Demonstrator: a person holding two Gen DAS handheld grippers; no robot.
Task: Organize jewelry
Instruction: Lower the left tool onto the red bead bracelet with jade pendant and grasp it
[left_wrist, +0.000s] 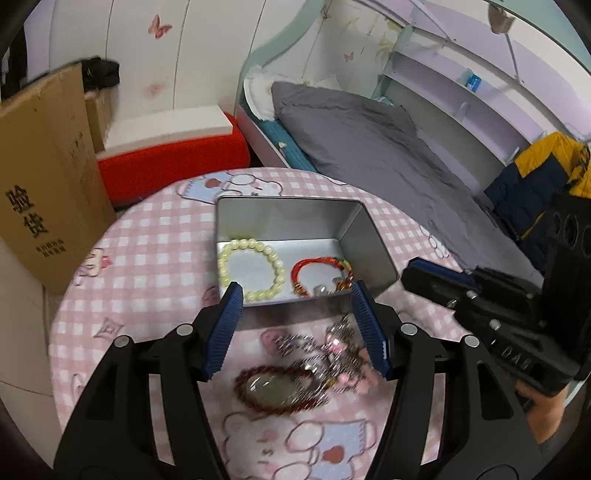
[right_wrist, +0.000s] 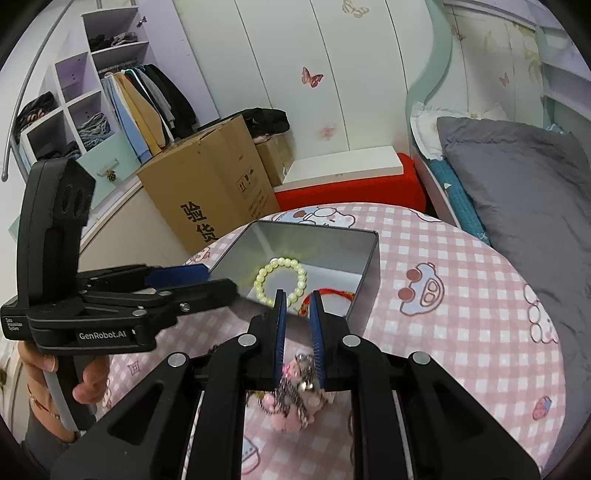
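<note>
A round tabletop (left_wrist: 155, 236) under a pink-and-white checked cloth with cartoon bears carries everything. On it sits an open rectangular silver tin (left_wrist: 291, 218) with plain metal walls. Inside the tin, on its left side, a cream bead bracelet (left_wrist: 251, 267) lies flat in a full ring; beside it, to the right, lies a red cord bracelet (left_wrist: 321, 275) with small metal charms at its near edge.

Nearer than the tin, on the cloth, a dark red bead bracelet (left_wrist: 280, 387) circles a glassy oval stone, touching a blurred tangle of silver chain with pink charms (left_wrist: 332, 347).

The left claw (left_wrist: 299, 325) stands spread, its ribbed blue pads wide apart above the near rim of the tin, nothing between them. The right claw (right_wrist: 298, 325) has its blue pads close together, and a silver chain with pink charms (right_wrist: 295, 391) hangs just below them; whether the pads actually pinch it cannot be told.
</note>
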